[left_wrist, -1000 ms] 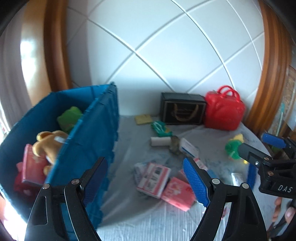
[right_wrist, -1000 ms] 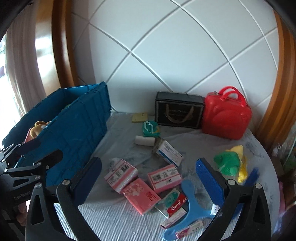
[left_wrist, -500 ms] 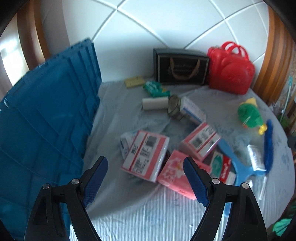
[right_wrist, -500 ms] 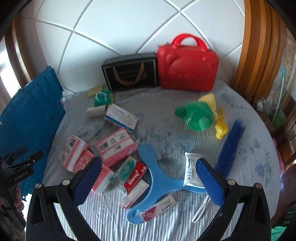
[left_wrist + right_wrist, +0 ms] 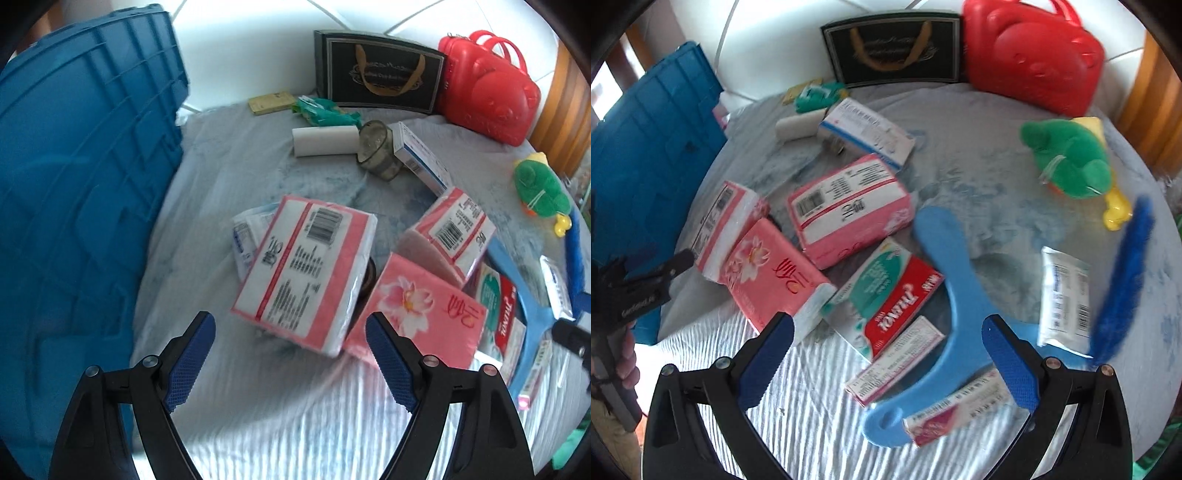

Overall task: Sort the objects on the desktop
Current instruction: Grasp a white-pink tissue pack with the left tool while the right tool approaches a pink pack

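My left gripper (image 5: pixel 290 356) is open and empty, just short of a pink tissue pack with a barcode (image 5: pixel 306 273) that lies on a grey cloth. A pink flower-print pack (image 5: pixel 417 314) lies to its right. My right gripper (image 5: pixel 888 356) is open and empty, above a red and green box (image 5: pixel 886 299), a blue boomerang-shaped toy (image 5: pixel 945 295) and small medicine boxes (image 5: pixel 897 363). The flower-print pack (image 5: pixel 772 273) and another pink pack (image 5: pixel 849 210) lie to its left. The blue crate (image 5: pixel 74 184) stands at the left.
A red bear case (image 5: pixel 1030 55) and a black gift bag (image 5: pixel 894 48) stand at the back wall. A green plush duck (image 5: pixel 1071 158), a blue feather (image 5: pixel 1123 291), a white sachet (image 5: pixel 1063 295), a white roll (image 5: pixel 325 140) and a glass jar (image 5: pixel 376 151) lie on the cloth.
Both grippers have tilted down and moved closer to the clutter. The crate's inside has left the left wrist view. Both stay open.
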